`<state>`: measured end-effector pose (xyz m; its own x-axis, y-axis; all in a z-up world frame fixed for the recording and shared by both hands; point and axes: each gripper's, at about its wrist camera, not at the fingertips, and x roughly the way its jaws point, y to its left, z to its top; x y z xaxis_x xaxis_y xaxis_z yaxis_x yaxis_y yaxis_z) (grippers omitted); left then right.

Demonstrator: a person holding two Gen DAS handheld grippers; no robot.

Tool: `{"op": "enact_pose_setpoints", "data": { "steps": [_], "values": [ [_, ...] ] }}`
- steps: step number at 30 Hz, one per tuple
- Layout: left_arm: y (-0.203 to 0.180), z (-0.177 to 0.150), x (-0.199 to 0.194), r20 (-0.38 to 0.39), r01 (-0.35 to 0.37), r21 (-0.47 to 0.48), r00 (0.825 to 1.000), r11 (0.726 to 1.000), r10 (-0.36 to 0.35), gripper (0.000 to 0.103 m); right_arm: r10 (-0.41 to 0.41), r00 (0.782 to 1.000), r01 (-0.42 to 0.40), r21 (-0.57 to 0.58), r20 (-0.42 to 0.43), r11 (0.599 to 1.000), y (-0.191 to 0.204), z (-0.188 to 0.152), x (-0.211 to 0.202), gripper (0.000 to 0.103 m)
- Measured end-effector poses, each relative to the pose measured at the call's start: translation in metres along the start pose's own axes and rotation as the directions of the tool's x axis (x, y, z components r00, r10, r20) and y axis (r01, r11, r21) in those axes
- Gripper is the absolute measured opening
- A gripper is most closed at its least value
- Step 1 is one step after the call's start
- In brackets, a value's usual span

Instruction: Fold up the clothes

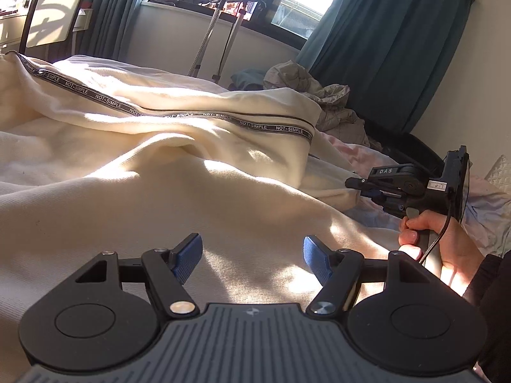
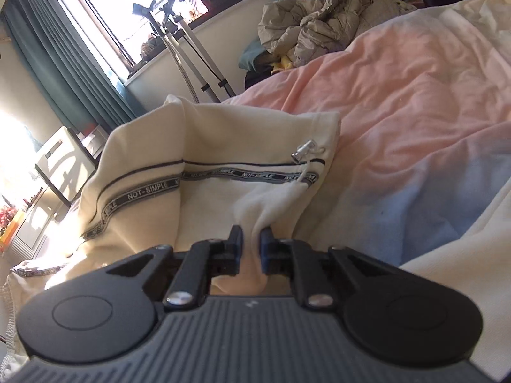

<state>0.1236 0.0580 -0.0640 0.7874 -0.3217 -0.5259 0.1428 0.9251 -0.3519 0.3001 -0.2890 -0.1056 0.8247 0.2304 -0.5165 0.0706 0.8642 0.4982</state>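
A cream garment (image 1: pixel 179 159) with a black "NOT-SIMPLE" tape stripe (image 1: pixel 223 118) lies spread and partly folded over on the bed. My left gripper (image 1: pixel 253 255) is open and empty, just above the cream cloth in the foreground. My right gripper (image 1: pixel 354 182) shows at the right of the left wrist view, gripping the garment's edge. In the right wrist view the right gripper (image 2: pixel 251 244) is shut on a bunch of the cream garment (image 2: pixel 223 191), near a drawstring with a metal tip (image 2: pixel 301 153).
A pink and blue bedsheet (image 2: pixel 415 111) covers the bed to the right. A crumpled grey-beige garment (image 2: pixel 319 9) lies at the bed's far end. A garment steamer stand (image 1: pixel 223 32) stands by the window, a chair (image 1: pixel 54 12) at far left.
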Motion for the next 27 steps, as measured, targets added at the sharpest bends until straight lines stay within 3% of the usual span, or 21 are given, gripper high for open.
{"op": "enact_pose_setpoints", "data": {
  "steps": [6,10,13,16,19,24,27],
  "values": [
    [-0.003,0.001,0.000,0.010,-0.008,0.017,1.000,1.000,0.008,0.073,-0.158,0.980,0.165,-0.056,0.117,0.985,-0.016,0.065,-0.030,0.009],
    [-0.002,-0.001,0.007,-0.006,-0.020,0.022,1.000,1.000,0.021,0.073,-0.305,0.938,0.318,-0.059,0.165,0.946,-0.047,0.115,-0.041,0.008],
    [0.001,-0.002,0.012,-0.015,-0.023,0.015,1.000,1.000,0.023,0.073,-0.399,0.893,0.417,-0.050,0.207,0.908,-0.073,0.148,-0.046,0.008],
    [0.003,-0.003,0.016,-0.015,-0.025,0.022,1.000,0.999,0.026,0.073,-0.462,0.851,0.494,-0.083,0.250,0.865,-0.094,0.171,-0.047,0.008],
    [0.002,-0.004,0.019,-0.016,-0.025,0.033,1.000,0.999,0.025,0.073,-0.493,0.826,0.534,-0.103,0.273,0.839,-0.115,0.185,-0.047,0.008],
    [-0.001,-0.006,0.024,-0.016,-0.030,0.067,0.999,0.997,0.031,0.073,-0.506,0.806,0.571,-0.177,0.307,0.802,-0.143,0.195,-0.041,0.008],
    [-0.004,-0.007,0.028,-0.018,-0.040,0.083,0.999,0.996,0.041,0.073,-0.506,0.816,0.561,-0.173,0.280,0.810,-0.167,0.185,-0.037,0.009]
  ]
}}
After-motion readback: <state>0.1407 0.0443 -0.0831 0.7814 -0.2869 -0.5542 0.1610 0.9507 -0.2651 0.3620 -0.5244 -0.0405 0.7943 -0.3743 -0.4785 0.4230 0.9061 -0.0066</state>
